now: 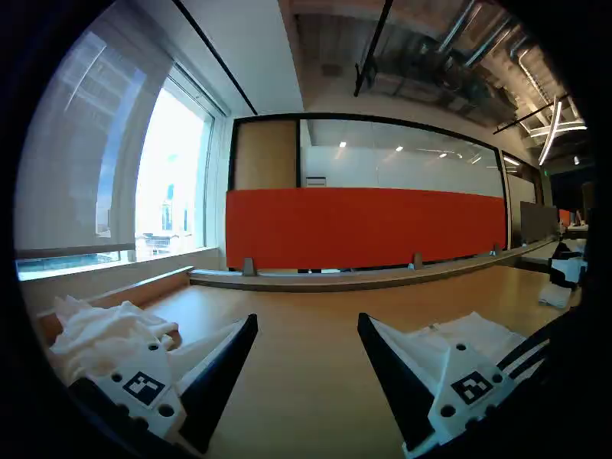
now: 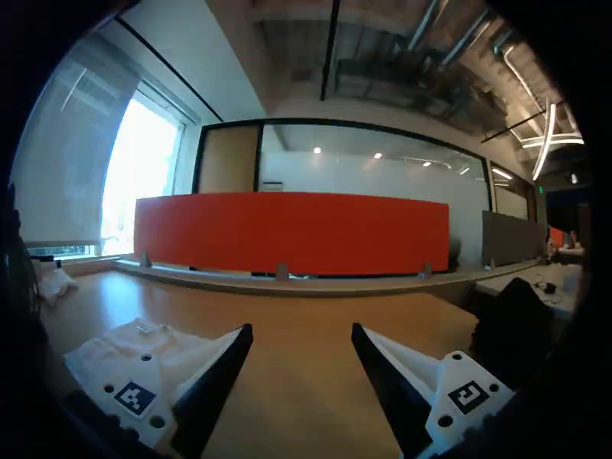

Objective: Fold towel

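Towel [image 1: 489, 333] flat on table [image 1: 321, 367], between your grippers | crumpled cloth [image 1: 99, 333] at window end | your left gripper [image 1: 306, 317] jaws wide apart, empty | your right gripper [image 2: 301, 327] jaws wide apart, empty | orange partition [image 2: 291, 233] beyond table

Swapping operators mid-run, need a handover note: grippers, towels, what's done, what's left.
Left gripper: open, empty, low over the table.
Right gripper: open, empty.
Flat towel lies on the table between them; crumpled towel sits off the left gripper's left side.
Done: no fold I can confirm.
Left: grasp a towel and fold it.
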A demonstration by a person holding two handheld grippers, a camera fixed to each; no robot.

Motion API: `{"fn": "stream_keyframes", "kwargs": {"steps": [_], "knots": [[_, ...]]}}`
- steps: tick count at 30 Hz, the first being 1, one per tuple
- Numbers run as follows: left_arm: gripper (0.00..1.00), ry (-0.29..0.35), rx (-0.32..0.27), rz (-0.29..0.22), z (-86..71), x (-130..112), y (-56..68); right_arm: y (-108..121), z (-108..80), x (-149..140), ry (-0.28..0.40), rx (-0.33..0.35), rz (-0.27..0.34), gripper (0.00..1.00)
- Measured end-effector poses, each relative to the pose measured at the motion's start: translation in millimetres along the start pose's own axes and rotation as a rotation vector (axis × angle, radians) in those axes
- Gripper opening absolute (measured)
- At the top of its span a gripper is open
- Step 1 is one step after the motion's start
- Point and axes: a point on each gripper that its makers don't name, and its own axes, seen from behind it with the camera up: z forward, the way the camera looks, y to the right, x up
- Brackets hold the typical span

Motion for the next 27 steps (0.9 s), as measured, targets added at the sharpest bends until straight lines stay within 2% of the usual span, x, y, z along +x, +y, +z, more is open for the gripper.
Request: {"fn": "stream_keyframes", "kwargs": {"steps": [5,17,22,27], "knots": [[0.97,0.003,0.006,0.002,-0.4,33.4,-3.7,-0.2,-1.6,32.5,0.002,-0.009,0.018,1.00],[0.97,-0.047,-0.008,0.010,-8.9,113.9,2.6,0.3,-9.4,117.5,-0.004,-0.034,-0.004,1.00],[0.97,-0.080,-0.015,0.005,-12.1,136.1,7.2,-2.3,-11.6,140.7,-0.031,-0.034,0.000,1.00],[0.97,-0.118,-0.042,0.016,-13.1,148.5,13.9,-6.9,-10.1,158.1,-0.056,-0.017,-0.009,1.00]]}}
